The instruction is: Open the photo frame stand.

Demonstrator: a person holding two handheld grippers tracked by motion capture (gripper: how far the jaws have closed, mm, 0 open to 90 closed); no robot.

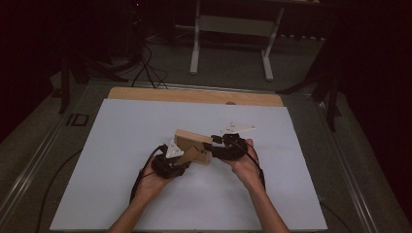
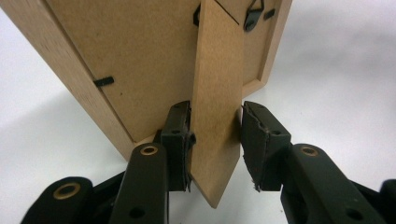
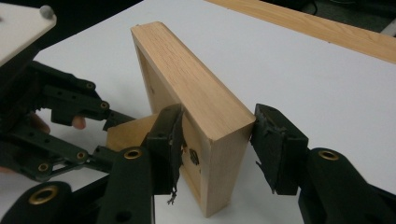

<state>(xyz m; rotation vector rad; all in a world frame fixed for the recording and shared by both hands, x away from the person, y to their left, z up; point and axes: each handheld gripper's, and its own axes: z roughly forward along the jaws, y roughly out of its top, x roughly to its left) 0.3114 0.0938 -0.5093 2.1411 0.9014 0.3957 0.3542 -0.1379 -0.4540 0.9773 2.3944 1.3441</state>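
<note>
Two claws share one picture frame (image 3: pixel 187 88): my left claw (image 2: pixel 215 140) pinches its easel leg (image 2: pixel 217 93), my right claw (image 3: pixel 217 140) clamps the edge; pulling apart could snap the leg's hinge.

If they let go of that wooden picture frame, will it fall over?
Maybe. The picture frame stands tall on a narrow edge, so it looks tippy. Its stand looks like thin stiff board and probably props it. Being wood, it should feel rigid.

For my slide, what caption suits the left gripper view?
Left gripper closing its jaws around the fold-out stand on a wooden picture frame's back.
</note>
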